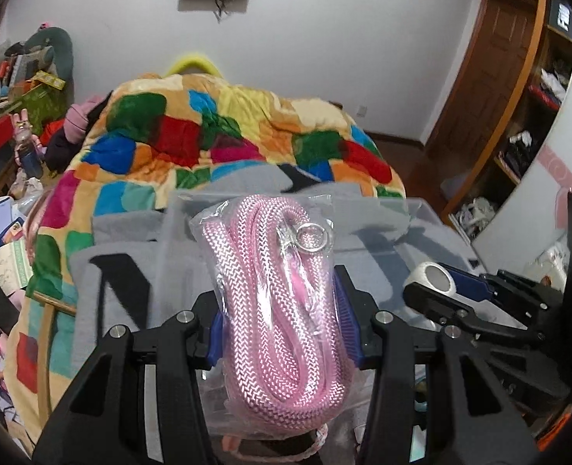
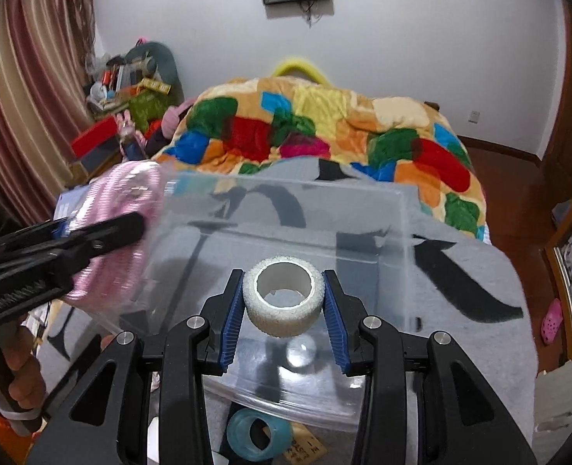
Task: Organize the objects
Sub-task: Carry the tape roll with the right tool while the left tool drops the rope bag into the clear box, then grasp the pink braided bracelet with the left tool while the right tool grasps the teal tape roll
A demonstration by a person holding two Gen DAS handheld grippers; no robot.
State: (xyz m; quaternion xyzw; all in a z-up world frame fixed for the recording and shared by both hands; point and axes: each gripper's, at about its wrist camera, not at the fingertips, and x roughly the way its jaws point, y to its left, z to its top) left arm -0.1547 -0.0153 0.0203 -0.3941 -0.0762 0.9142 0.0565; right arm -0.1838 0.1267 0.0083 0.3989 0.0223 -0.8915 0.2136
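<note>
The left gripper (image 1: 282, 333) is closed on a clear bag with a pink rope (image 1: 282, 310) inside. The blue pads press the bag from both sides, and a metal ring (image 1: 313, 237) shows near the top of the coil. In the right wrist view this bag hangs at the left edge of a clear plastic box (image 2: 286, 209), partly over its left wall.

The right gripper (image 2: 284, 306) is closed on a white roll of tape (image 2: 284, 296), with one blue pad on each side of it. The roll is held with its hole turned up, above the open box near the box's front edge.

The box stands on a grey blanket (image 2: 479, 271) with black marks. Behind the blanket lies a colourful quilt (image 2: 324, 124). A light blue roll of tape (image 2: 258, 432) lies on the blanket just in front of the box, touching a small brown tag (image 2: 305, 447).
</note>
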